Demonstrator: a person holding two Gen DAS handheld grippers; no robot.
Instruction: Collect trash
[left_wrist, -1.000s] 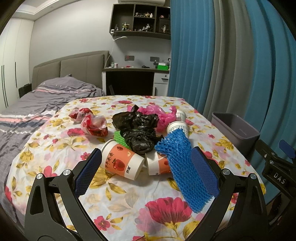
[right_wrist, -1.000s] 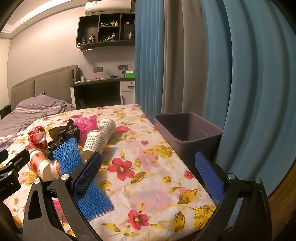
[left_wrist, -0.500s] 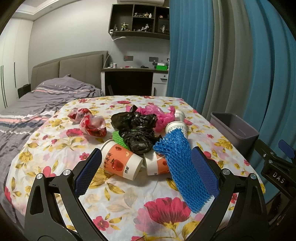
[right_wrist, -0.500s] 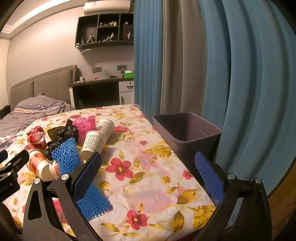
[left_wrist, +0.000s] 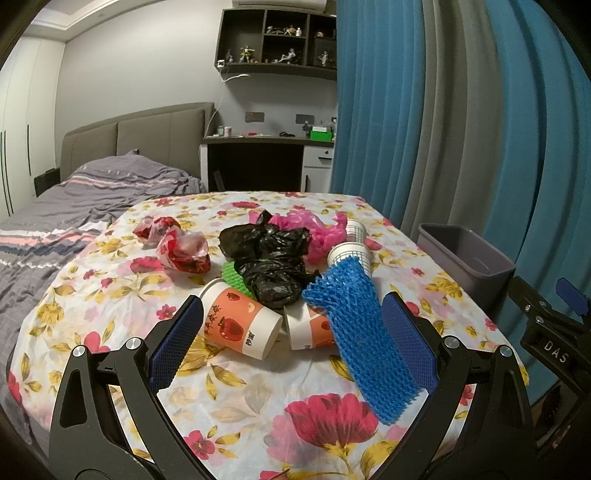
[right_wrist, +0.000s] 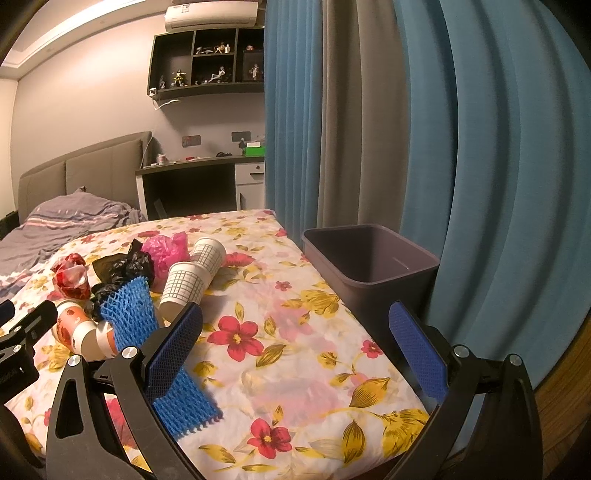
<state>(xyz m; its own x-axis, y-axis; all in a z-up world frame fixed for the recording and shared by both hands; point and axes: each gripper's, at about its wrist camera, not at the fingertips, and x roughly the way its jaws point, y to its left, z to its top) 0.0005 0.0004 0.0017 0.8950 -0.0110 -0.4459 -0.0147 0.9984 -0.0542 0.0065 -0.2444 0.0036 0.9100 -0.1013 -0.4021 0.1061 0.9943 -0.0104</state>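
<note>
A pile of trash lies on the floral cloth (left_wrist: 258, 387): a blue foam net (left_wrist: 364, 332), two orange apple-print paper cups (left_wrist: 240, 325), black plastic bags (left_wrist: 269, 258), a pink bag (left_wrist: 317, 232), red wrappers (left_wrist: 181, 247), and two white grid cups (right_wrist: 192, 277). My left gripper (left_wrist: 291, 339) is open and empty, just short of the cups and the net. My right gripper (right_wrist: 295, 350) is open and empty over bare cloth, right of the net (right_wrist: 136, 314). A grey bin (right_wrist: 373, 266) stands at the table's right edge.
Blue and grey curtains (right_wrist: 443, 147) hang close behind the bin. A bed with a grey cover (left_wrist: 74, 206) lies to the left. A desk (left_wrist: 258, 162) and a wall shelf (left_wrist: 277, 40) stand at the back.
Both grippers stay open. The views have shifted only slightly; the trash has not moved.
</note>
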